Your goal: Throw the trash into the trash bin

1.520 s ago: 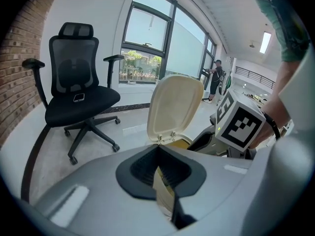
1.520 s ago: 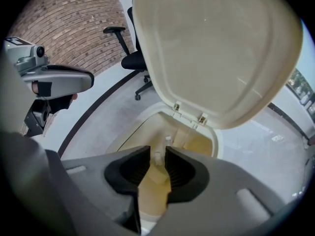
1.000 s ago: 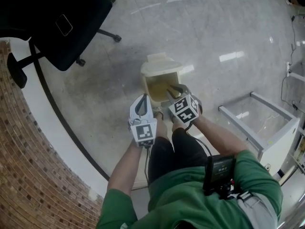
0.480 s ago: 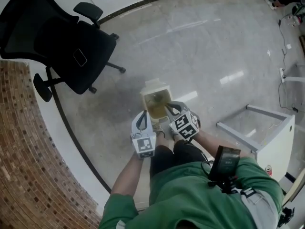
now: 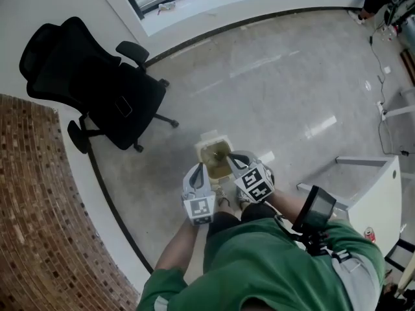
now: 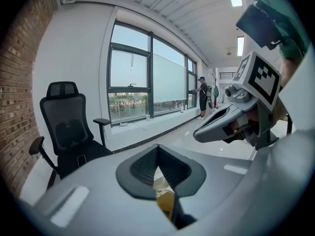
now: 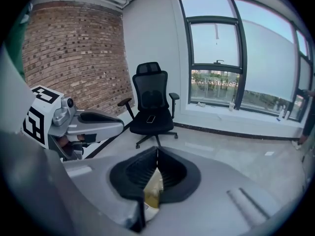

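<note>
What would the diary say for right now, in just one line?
left gripper: shut, nothing held | right gripper: shut, nothing held | trash bin: lid open, just below both gripper tips

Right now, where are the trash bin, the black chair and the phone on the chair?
trash bin (image 5: 210, 137), head view, on its raised cream lid.
black chair (image 5: 71, 67), head view, on its backrest.
phone (image 7: 151, 117), right gripper view, on its middle, where it lies on the seat.
</note>
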A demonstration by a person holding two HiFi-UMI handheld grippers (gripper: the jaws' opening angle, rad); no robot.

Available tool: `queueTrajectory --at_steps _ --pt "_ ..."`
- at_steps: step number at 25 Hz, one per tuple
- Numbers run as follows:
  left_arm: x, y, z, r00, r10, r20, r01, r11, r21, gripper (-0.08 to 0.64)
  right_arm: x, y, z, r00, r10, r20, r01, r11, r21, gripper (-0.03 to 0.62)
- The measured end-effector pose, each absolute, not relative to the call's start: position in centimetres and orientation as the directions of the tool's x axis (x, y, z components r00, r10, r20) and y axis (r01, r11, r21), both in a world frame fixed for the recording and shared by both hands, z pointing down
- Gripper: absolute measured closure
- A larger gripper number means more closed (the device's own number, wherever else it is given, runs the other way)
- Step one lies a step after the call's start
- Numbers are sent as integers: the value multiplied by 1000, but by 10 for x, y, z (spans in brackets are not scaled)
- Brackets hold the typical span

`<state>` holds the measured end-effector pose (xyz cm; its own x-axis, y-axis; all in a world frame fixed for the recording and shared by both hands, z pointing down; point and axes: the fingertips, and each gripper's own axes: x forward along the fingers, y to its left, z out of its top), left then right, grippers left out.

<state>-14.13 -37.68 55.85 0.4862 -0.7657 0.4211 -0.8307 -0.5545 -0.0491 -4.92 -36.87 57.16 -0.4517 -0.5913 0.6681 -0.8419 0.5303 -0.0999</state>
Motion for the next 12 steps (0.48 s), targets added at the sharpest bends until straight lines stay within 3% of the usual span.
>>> queueTrajectory --at_steps 12 --pt "-149 -372 482 467 -836 289 -853 -512 -101 554 -36 -361 495 -469 -695 545 -853 517 -74 589"
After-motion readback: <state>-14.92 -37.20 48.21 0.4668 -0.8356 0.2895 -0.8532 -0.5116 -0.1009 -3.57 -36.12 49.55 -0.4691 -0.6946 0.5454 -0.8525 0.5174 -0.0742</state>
